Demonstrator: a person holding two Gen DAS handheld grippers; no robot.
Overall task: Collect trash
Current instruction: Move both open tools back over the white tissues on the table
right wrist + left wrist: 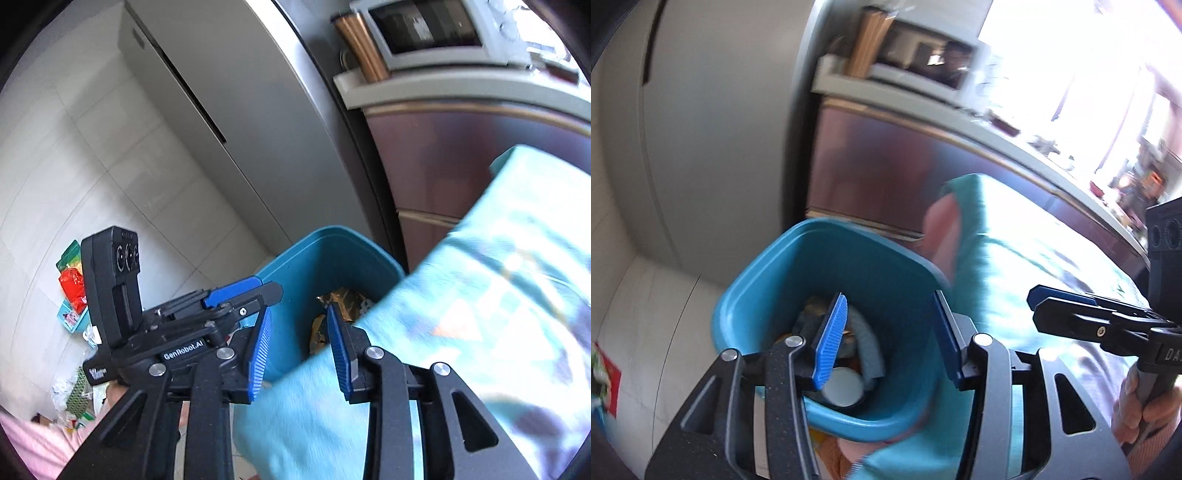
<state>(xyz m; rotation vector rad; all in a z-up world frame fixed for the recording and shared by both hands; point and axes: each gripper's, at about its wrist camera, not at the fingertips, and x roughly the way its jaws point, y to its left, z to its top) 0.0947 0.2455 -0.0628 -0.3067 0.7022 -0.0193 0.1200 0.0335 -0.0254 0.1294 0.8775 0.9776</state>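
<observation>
A blue plastic bin (pixel 849 258) stands on the floor below both grippers. Inside it lie a white round lid (pixel 844 387), a pale blue scrap (pixel 866 339) and a crumpled brown-gold wrapper (pixel 343 299). My left gripper (pixel 888 339) hangs over the bin's mouth, open, with nothing between its blue pads. The right gripper (pixel 301 350) is open too and empty, beside the bin's near rim (pixel 328 232). Each gripper shows side-on in the other's view: the right gripper (pixel 1036 302) in a person's hand (pixel 1137 406), the left gripper (pixel 266 290) at left.
A teal patterned cloth (pixel 480 295) hangs over an edge right beside the bin. Red and green packets (pixel 72 280) and more litter (pixel 74 398) lie on the white tiled floor at left. A grey fridge (pixel 240 110) and a brown cabinet (pixel 461 166) stand behind.
</observation>
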